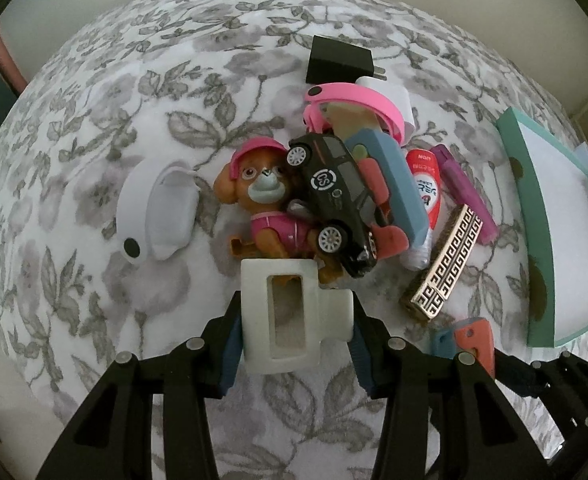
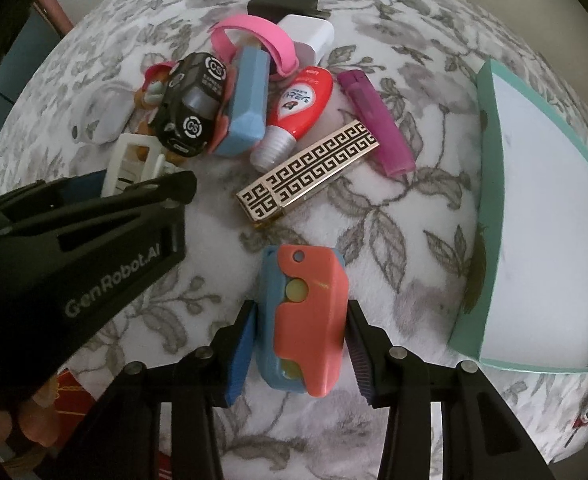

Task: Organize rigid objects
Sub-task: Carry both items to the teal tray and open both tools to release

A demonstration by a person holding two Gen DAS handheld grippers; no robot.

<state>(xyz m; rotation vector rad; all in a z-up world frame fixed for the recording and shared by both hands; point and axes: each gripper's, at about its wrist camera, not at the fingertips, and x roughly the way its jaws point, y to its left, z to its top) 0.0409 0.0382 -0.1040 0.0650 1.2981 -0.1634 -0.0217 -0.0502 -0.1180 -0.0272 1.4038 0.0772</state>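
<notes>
My left gripper (image 1: 294,320) is shut on a white plastic frame piece (image 1: 282,312), held just in front of a pile of toys. My right gripper (image 2: 299,324) is shut on a coral and blue toy (image 2: 305,316). The pile holds a black toy car (image 1: 333,204), a pink-capped dog figure (image 1: 262,192), a blue and coral toy (image 1: 393,184), a pink band (image 1: 357,100) and a red tube (image 1: 425,192). A gold patterned bar (image 2: 309,168) and a purple lighter (image 2: 377,120) lie beside it. The left gripper also shows in the right wrist view (image 2: 142,188).
A teal tray (image 2: 489,216) with a white floor lies at the right edge of the floral cloth (image 1: 94,120). A white earbud-style case (image 1: 154,212) lies left of the pile. A black charger (image 1: 337,60) and a white charger (image 2: 309,32) lie behind it.
</notes>
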